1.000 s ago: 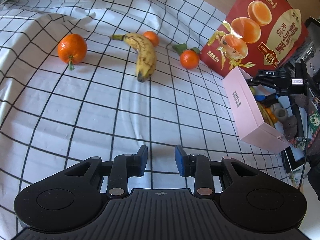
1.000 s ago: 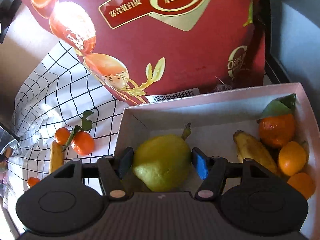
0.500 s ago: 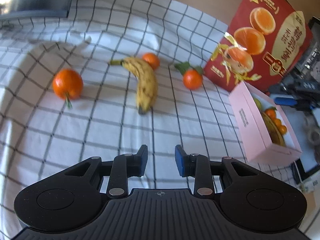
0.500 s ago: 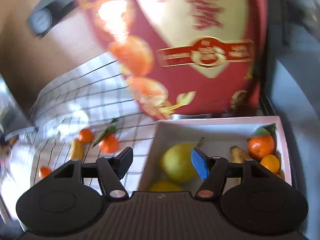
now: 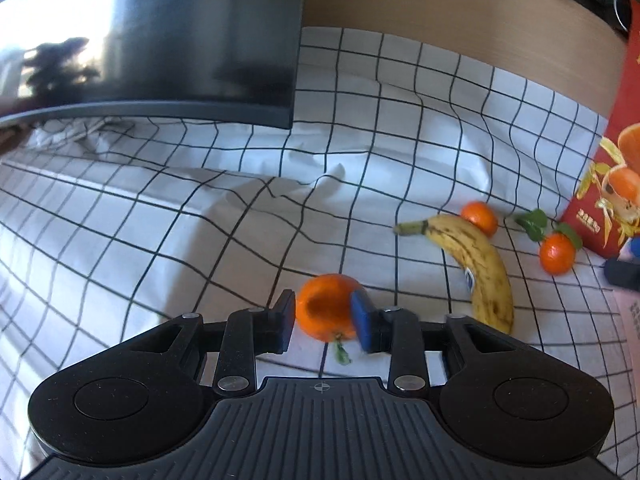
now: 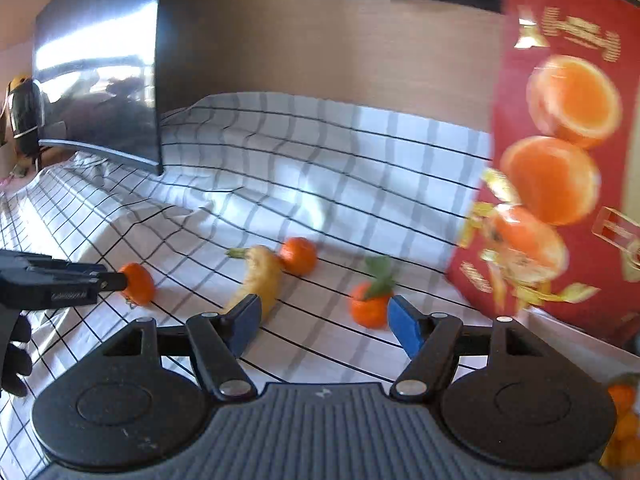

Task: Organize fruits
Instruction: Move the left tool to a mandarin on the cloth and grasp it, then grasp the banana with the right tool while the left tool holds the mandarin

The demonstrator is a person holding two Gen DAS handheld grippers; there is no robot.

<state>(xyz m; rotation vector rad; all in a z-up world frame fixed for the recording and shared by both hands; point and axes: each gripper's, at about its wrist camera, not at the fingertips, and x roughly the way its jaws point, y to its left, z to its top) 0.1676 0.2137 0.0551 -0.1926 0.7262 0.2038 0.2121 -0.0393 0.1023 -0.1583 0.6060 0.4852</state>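
Observation:
A large orange lies on the checked cloth between the fingers of my left gripper. Its jaws are opening and I see no pad pressing on the fruit. In the right wrist view the left gripper reaches that orange from the left. My right gripper hangs over the cloth, jaws opening, with nothing between them. A leafy mandarin sits just beyond its right finger. A spotted banana and a small mandarin lie further left.
A red snack bag stands at the right, with the pink box's rim and some fruit below it. A dark monitor overhangs the cloth's far left. A gloved hand holds the left gripper.
The left gripper moved up to the large orange and widened around it. The right gripper left the yellow-green fruit in the pink box and swung left over the cloth.

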